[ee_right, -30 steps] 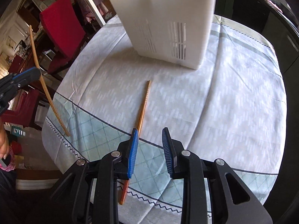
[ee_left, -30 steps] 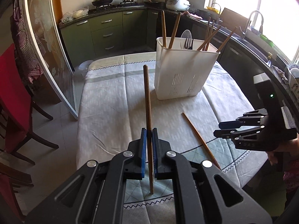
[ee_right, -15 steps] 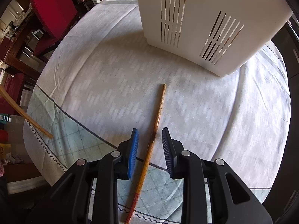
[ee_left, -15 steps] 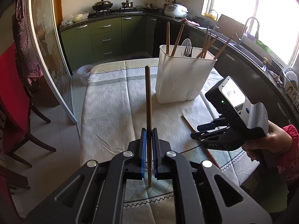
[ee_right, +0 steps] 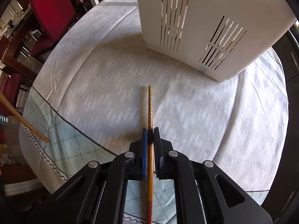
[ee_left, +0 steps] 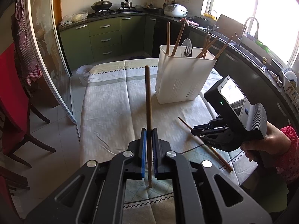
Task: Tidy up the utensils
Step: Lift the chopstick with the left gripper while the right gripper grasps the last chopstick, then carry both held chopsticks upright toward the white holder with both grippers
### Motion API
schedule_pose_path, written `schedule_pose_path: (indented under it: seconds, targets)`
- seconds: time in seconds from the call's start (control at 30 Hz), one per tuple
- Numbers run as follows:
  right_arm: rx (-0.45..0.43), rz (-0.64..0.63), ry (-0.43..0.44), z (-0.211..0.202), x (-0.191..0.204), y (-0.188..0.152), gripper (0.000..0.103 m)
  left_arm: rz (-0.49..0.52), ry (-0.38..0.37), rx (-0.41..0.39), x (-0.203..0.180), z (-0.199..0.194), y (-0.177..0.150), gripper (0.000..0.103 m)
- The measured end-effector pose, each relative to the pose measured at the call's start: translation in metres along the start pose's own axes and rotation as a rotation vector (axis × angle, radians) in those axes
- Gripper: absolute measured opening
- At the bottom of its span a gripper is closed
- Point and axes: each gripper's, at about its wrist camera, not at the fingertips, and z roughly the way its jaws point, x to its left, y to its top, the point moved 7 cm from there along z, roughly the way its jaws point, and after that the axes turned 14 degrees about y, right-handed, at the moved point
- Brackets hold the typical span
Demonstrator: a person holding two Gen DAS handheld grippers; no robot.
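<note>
Pinching a chopstick [ee_right: 150, 112]: right gripper [ee_right: 150, 136], jaws just closed onto the shaft, which lies flat on the tablecloth [ee_right: 112, 97] near its front edge, tip toward the white utensil holder [ee_right: 205, 28]. Seen from the left wrist, same chopstick [ee_left: 186, 127] running diagonally under the right gripper [ee_left: 196, 130], red-tinted end close to the zigzag border. Pressed together on a second, darker chopstick [ee_left: 148, 100]: left gripper [ee_left: 149, 140], holding it nearly upright over the near edge of the cloth, lower tip just above or on the checked band, hard to tell which. Same stick [ee_right: 24, 119] cut off at the left margin of the right wrist view.

Cloth pale, patterned, with a grey stripe and a green checked border; table beneath fully covered. Toward the far right corner, the utensil holder [ee_left: 183, 78], slotted walls, loaded with several chopsticks [ee_left: 207, 44] and a fork [ee_left: 187, 49]; inner compartments not visible. Nothing between chopsticks and holder.

Beyond: red chairs [ee_left: 11, 100] left, glass sliding door [ee_left: 43, 43], green cabinets [ee_left: 104, 35], pots on a stove [ee_left: 101, 4], rice cooker [ee_left: 174, 10], sink tap [ee_left: 250, 24] under washed-out windows. Gripping the right tool: a hand [ee_left: 267, 145], patterned sleeve partly out of frame.
</note>
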Motion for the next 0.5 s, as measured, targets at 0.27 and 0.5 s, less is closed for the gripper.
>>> schedule_pose_path:
  seconds: [0.27,0.5]
  targets:
    - [-0.152,-0.001,0.058,-0.066,0.003,-0.012,0.007,0.005,-0.004,-0.024,-0.003,-0.01,0.008,0.006]
    - [-0.281,0.019,0.091,-0.125,-0.007,-0.036,0.007,0.01,-0.009,-0.035,-0.009,-0.017,0.014,0.006]
